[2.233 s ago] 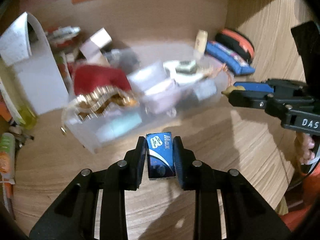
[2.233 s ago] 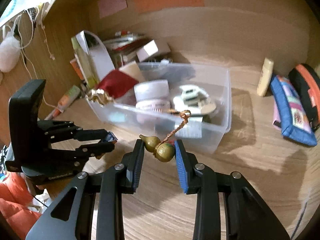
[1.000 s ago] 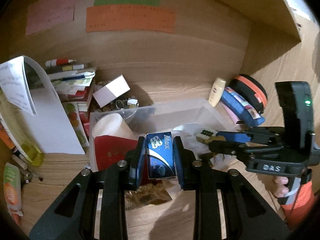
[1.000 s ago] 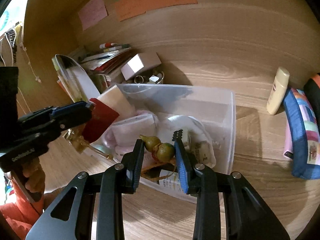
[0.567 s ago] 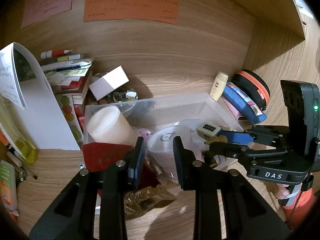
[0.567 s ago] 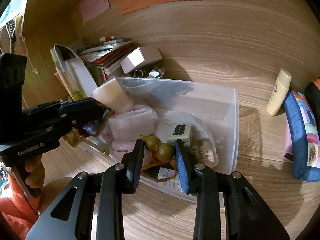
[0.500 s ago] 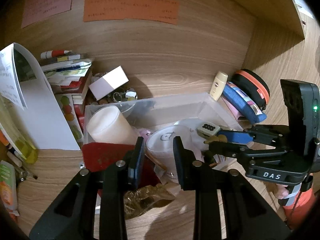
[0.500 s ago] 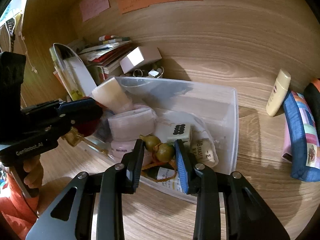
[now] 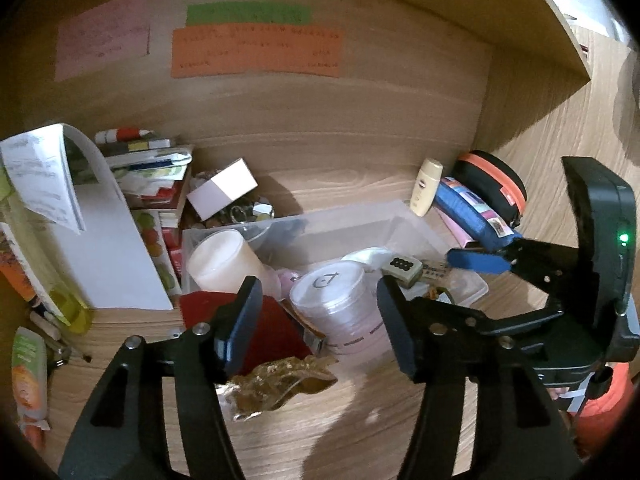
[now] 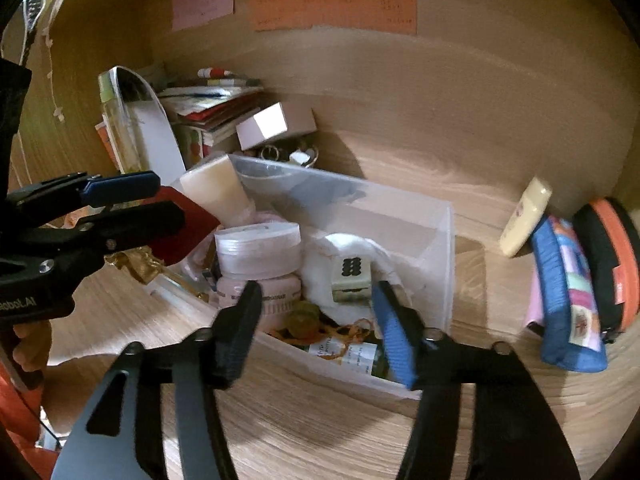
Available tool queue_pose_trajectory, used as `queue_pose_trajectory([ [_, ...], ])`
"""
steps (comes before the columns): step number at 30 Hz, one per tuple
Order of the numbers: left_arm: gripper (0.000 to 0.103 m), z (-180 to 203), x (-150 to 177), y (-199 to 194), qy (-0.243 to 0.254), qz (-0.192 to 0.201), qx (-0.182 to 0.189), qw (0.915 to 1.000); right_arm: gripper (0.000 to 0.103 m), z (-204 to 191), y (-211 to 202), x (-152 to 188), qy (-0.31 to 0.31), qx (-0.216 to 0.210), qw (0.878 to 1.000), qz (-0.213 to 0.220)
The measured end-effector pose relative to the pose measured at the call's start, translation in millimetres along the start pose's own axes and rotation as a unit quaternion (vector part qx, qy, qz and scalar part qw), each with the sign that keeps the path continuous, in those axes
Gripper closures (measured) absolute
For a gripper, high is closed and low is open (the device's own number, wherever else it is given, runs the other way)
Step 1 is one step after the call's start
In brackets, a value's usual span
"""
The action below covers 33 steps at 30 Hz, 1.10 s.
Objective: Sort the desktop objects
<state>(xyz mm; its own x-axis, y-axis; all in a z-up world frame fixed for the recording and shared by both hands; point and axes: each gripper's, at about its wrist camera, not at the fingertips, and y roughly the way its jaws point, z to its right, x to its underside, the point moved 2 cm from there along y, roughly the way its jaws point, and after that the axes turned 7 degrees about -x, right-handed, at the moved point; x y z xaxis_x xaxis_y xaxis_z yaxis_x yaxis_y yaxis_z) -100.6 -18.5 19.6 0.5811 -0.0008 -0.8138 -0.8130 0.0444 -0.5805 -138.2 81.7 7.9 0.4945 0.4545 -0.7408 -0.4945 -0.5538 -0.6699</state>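
Observation:
A clear plastic bin (image 10: 436,240) sits on the wooden desk, full of small items: a cream cylinder (image 9: 222,262), a pink jar (image 9: 340,300), a mahjong-style tile (image 10: 350,274), a red card (image 9: 276,332). The small gourd charm (image 10: 304,318) with its orange cord lies inside the bin's front. My left gripper (image 9: 318,320) is open and empty above the bin's near side. My right gripper (image 10: 316,328) is open and empty just above the gourd. The blue box I held is not visible.
A stack of booklets (image 9: 144,160) and a white box (image 9: 222,194) stand at the back left. A cream bottle (image 9: 426,186), a blue pouch (image 10: 568,292) and an orange-black case (image 10: 612,264) lie right. A gold wrapper (image 9: 280,380) hangs at the bin's front.
Both grippers opened wide. The left let go of the blue box earlier; the right has now dropped the gourd charm into the bin.

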Motion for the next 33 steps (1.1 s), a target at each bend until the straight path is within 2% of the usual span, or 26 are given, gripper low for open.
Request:
queue_pose_trajectory([
  [2, 0.04, -1, 1, -3, 0.0, 0.003, -0.003, 1.0, 0.034, -2, -5, 0, -0.005, 0.013, 1.0, 0.007],
  [4, 0.032, -3, 3, -7, -0.002, 0.007, -0.009, 0.9999, 0.026, -4, -7, -1, -0.007, 0.022, 1.0, 0.008],
  [8, 0.029, -6, 6, -17, 0.001, 0.019, -0.023, 0.9996, 0.022, -7, -13, 1, -0.007, 0.036, 0.999, 0.007],
  [12, 0.015, -8, 10, -23, 0.002, 0.024, -0.034, 0.9991, 0.02, -9, -19, 3, -0.007, 0.044, 0.999, 0.005],
  [16, 0.007, -5, 16, -30, 0.011, 0.029, -0.054, 0.998, 0.016, -10, -27, 6, -0.003, 0.049, 0.999, 0.004],
  [21, 0.006, -2, 24, -37, 0.015, 0.023, -0.062, 0.9977, 0.015, -12, -39, 12, 0.004, 0.055, 0.998, 0.011],
  [26, 0.006, -1, 31, -41, -0.001, 0.014, -0.059, 0.9982, 0.014, -16, -53, 17, -0.001, 0.059, 0.998, 0.02],
  [30, 0.006, 2, 35, -44, -0.006, 0.019, -0.084, 0.9963, 0.014, -19, -62, 21, -0.007, 0.059, 0.998, 0.03],
  [33, 0.006, 3, 38, -43, -0.01, 0.018, -0.088, 0.9959, 0.014, -21, -68, 21, -0.009, 0.053, 0.998, 0.039],
])
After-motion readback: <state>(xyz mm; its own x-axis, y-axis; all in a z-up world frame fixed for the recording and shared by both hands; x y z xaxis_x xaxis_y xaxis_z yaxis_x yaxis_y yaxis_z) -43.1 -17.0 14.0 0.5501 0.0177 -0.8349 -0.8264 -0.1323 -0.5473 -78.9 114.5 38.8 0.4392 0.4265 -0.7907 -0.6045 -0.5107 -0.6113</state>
